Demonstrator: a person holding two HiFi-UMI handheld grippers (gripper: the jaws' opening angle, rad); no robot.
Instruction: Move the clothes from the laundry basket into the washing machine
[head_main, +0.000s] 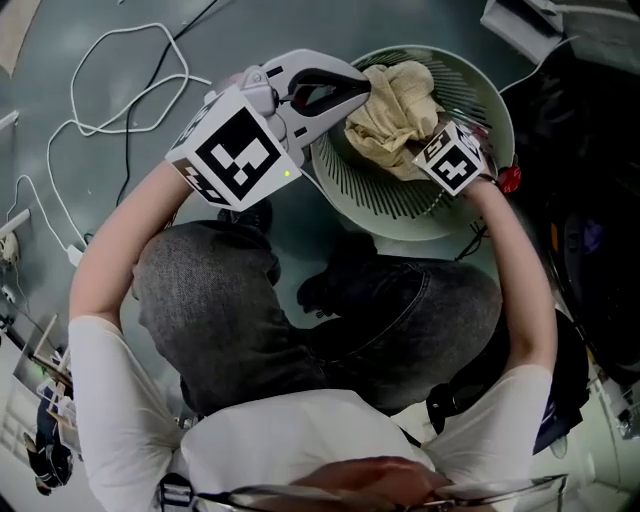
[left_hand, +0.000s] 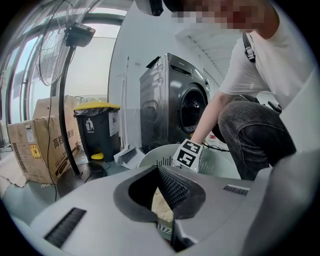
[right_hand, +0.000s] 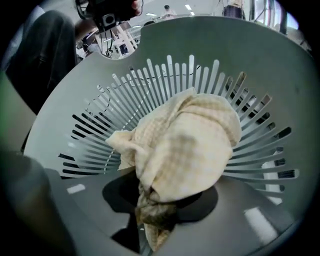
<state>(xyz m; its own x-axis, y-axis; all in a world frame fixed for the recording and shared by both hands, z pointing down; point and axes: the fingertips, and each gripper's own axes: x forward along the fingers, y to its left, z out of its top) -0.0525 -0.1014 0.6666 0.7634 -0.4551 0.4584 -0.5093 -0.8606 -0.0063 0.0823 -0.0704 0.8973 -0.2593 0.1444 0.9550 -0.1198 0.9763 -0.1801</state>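
Now my right gripper (right_hand: 155, 212) is clamped on the cream cloth (right_hand: 185, 150), which hangs bunched inside the basket (right_hand: 210, 45). My left gripper (head_main: 362, 93) pinches the cloth's other edge. The washer (left_hand: 170, 105) stands beyond the basket.

Grey floor (head_main: 140, 80) with loose white cables (head_main: 186, 62); black bin (left_hand: 97, 135), cardboard box (left_hand: 40, 147), perhaps windows (left_hand: 92, 70) behind.
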